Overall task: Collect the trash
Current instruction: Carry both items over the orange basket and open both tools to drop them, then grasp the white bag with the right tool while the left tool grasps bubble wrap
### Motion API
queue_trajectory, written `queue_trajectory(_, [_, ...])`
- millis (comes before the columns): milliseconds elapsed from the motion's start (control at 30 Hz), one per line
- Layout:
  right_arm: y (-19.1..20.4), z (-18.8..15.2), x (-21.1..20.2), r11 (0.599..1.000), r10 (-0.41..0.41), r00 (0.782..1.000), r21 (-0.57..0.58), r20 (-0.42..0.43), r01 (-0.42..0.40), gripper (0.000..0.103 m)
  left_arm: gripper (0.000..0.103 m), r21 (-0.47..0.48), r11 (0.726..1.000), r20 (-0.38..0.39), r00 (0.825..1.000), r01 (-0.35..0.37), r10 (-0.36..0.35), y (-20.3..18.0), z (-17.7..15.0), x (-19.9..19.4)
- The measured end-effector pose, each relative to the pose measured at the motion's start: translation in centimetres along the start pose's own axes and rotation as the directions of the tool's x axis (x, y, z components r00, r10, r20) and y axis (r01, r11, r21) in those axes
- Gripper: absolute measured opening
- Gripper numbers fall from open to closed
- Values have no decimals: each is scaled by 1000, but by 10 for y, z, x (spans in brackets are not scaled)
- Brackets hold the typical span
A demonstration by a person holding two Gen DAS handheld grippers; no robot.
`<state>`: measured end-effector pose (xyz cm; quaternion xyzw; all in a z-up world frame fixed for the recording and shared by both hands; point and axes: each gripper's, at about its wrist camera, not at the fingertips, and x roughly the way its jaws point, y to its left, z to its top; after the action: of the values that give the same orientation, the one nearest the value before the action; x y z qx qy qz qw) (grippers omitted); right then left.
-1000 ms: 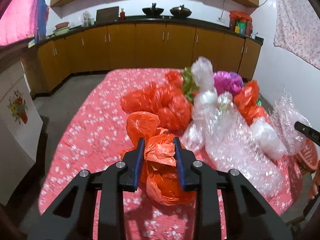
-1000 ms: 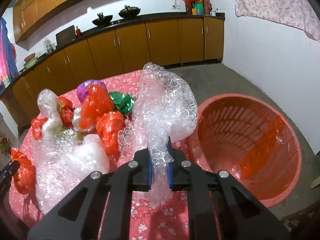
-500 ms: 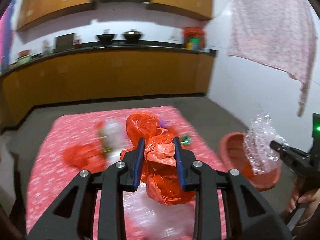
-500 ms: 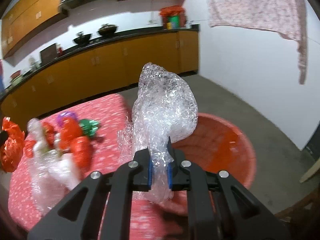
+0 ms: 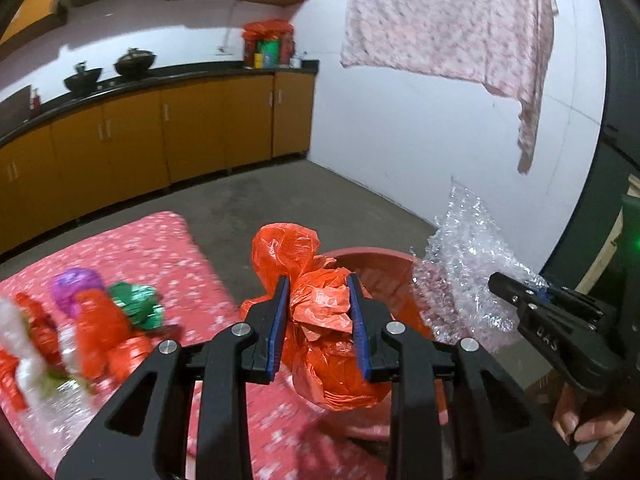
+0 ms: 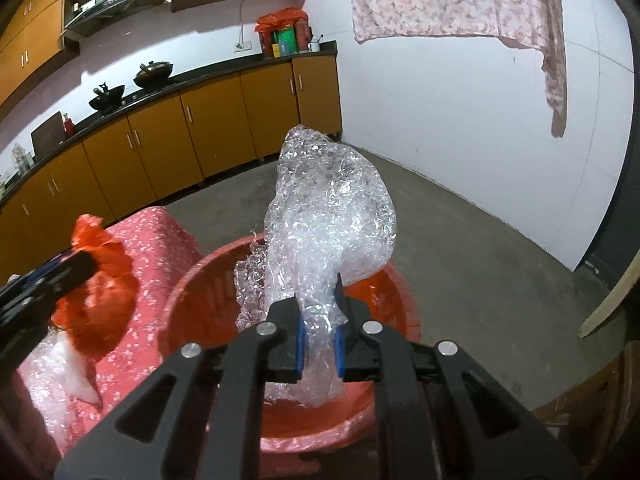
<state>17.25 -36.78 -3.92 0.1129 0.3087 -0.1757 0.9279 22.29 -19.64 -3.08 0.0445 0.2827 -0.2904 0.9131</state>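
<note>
A crumpled orange plastic bag [image 5: 320, 320] hangs pinched between the blue pads of the left gripper [image 5: 319, 318], held up in the air just short of the red basket [image 5: 394, 276], with the basket rim showing behind it. Beside it, the right gripper [image 6: 320, 334] has its jaws drawn narrow on the neck of a wad of bubble wrap [image 6: 328, 216], which stands up above the fingers directly over the basket's open mouth [image 6: 188, 292].

Both pieces look nearly weightless and very soft. The bag is thin film that folds wherever it is squeezed, so I'd judge a grip on the bunched, knotted middle, where it is held at present, safer than one on a loose flap that could slide out. The bubble wrap seems springy and a bit slick; its twisted neck is the sensible place to hold, since the puffy top would only squash. Neither looks likely to break, but light film may cling to the pads or drift sideways when let go, so low over the basket looks the safest place to release.

Off to the left, on the pink flowered tablecloth [image 5: 152, 240], more trash waits: a purple bag [image 5: 74, 284], a green foil wrapper [image 5: 134, 304] and further orange bags [image 5: 100, 328], blurred. Behind runs a row of brown cabinets [image 6: 168, 148], and a flowered cloth [image 6: 452, 0] hangs on the white wall.
</note>
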Motion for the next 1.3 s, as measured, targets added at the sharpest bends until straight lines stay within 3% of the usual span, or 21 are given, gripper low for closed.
queue_trajectory(367, [-19, -6, 21, 999, 13, 1000, 46, -17, -12, 14, 33, 43, 998, -78, 996, 45, -42, -21, -2, 48])
queue_trajectory(533, [-24, -8, 28, 995, 62, 998, 76, -25, -60, 21, 53, 55, 998, -101, 994, 37, -32, -25, -7, 56])
queue_trajectory(733, [-30, -14, 26, 994, 60, 998, 95, -22, -58, 45, 60, 14, 1000, -108, 994, 4, -3, -12, -8, 52])
queue_trajectory(833, [-29, -15, 23, 994, 58, 998, 89, -15, -56, 53, 65, -18, 999, -98, 995, -26, 24, 0, -9, 40])
queue_trajectory(1067, [-6, -20, 7, 997, 68, 998, 26, 13, -68, 59, 75, -66, 990, -36, 992, -124, 122, 32, -17, -13])
queue_trajectory(1300, [50, -36, -10, 984, 170, 985, -59, -3, -170, 62, 79, -125, 952, -6, 959, -281, 282, 75, -50, -86])
